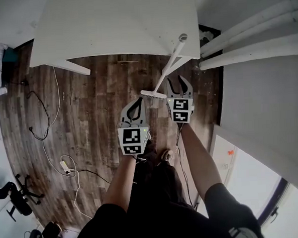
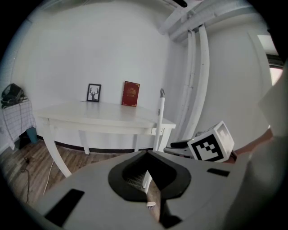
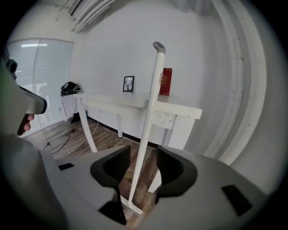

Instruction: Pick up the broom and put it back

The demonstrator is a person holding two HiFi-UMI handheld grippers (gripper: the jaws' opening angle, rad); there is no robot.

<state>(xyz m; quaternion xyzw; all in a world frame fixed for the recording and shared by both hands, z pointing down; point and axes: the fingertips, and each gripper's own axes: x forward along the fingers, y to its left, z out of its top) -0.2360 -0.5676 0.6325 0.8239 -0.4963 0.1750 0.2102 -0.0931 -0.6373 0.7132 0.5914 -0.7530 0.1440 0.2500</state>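
Note:
A white broom (image 1: 168, 67) stands on its head on the wood floor, its handle top leaning at the corner of the white table (image 1: 113, 22). My right gripper (image 1: 176, 79) is beside the handle, just right of it in the head view. In the right gripper view the broom handle (image 3: 148, 117) rises between the open jaws of the right gripper (image 3: 143, 155), and neither pad touches it. The broom head (image 3: 131, 207) rests on the floor below. My left gripper (image 1: 139, 99) hangs to the left of the broom head, shut and empty. In its own view, the left gripper (image 2: 147, 153) points at the broom (image 2: 160, 117).
White pipes (image 1: 255, 39) run along the wall right of the table. Cables (image 1: 43, 122) and a power strip (image 1: 65, 165) lie on the floor at left, with a black chair base (image 1: 15, 197) beyond. A framed picture (image 2: 93, 93) and a red book (image 2: 131, 94) stand on the table.

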